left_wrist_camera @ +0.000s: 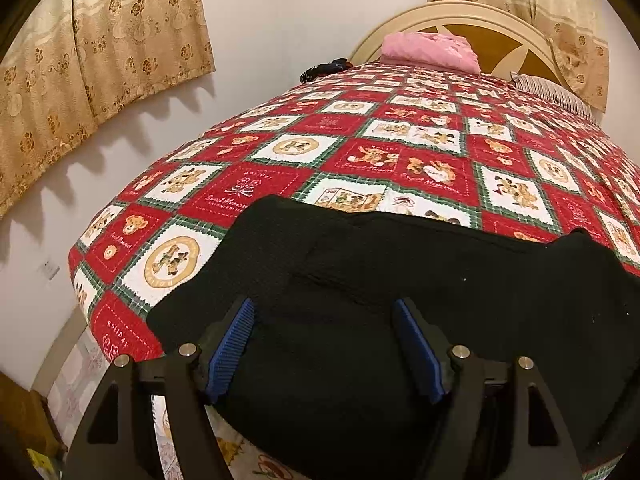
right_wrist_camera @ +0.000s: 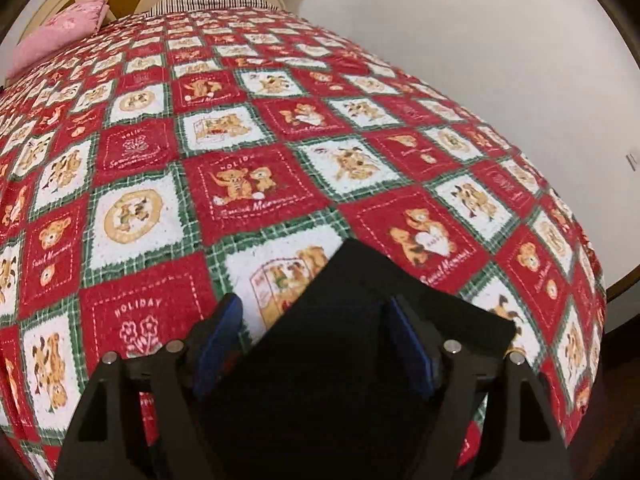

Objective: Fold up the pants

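Black pants [left_wrist_camera: 400,260] lie spread across the near end of a bed with a red, white and green teddy-bear bedspread [left_wrist_camera: 360,140]. My left gripper [left_wrist_camera: 324,306] hovers over them, open, its blue pads wide apart with only flat cloth beneath. In the right wrist view a squared end of the pants [right_wrist_camera: 360,288] points up the bedspread [right_wrist_camera: 240,184]. My right gripper [right_wrist_camera: 314,302] is open around that end; the right finger lies over the cloth and the left finger beside its edge. Neither gripper's pads press on the fabric.
A pink pillow [left_wrist_camera: 428,50] and a striped pillow [left_wrist_camera: 552,94] lie at the far end, by a round cream headboard [left_wrist_camera: 480,28]. A small dark item [left_wrist_camera: 324,69] sits near the pink pillow. Floral curtains [left_wrist_camera: 100,60] hang on the left wall. The bed drops off left and right.
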`<state>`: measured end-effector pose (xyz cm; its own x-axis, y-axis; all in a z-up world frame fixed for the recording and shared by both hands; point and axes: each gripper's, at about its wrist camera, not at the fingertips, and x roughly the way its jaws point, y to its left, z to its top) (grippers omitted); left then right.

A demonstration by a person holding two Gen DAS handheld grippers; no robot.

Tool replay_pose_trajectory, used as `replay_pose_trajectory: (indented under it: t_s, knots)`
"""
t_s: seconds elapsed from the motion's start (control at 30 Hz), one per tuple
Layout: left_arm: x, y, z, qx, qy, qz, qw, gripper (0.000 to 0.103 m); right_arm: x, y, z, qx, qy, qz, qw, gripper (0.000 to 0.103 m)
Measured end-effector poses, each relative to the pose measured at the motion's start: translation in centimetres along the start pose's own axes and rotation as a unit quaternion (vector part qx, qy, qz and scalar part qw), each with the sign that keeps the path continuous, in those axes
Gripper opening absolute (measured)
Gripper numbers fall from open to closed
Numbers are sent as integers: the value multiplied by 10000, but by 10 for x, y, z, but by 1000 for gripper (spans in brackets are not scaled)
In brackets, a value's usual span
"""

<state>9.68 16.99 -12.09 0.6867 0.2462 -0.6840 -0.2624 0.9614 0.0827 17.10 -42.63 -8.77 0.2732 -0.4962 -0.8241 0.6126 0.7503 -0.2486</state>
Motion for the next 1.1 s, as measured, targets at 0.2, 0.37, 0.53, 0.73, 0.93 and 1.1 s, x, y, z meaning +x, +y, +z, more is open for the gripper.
replay_pose_trajectory:
  t_s: [0.2, 0.37, 0.53, 0.73, 0.93, 1.1]
  knots:
    - [0, 0, 0, -1, -2, 0, 10000, 74, -8, -18, 1, -37, 200, 582, 9981, 11]
    - [0, 0, -1, -2, -53, 21, 10000, 74, -46, -57, -11, 473, -239, 1752, 9831, 9]
    - [0, -2, -1, -31, -82, 68, 9999, 75, -119, -103, -59, 955, -1103, 2461, 9582, 9]
    - [1, 0, 0, 57, -112, 17, 9999, 76, -134, -150, -119, 1575, -1715, 2934, 9272, 9]
    - [2, -2, 1, 108, -137, 60, 9998, 78, -101, -176, -179, 2130, -1649, 3020, 9145, 10]
    - [-4, 2, 8, -5, -5, 5, 10000, 78, -80, -200, -191, 2541, -1344, 3132, 9052, 15]
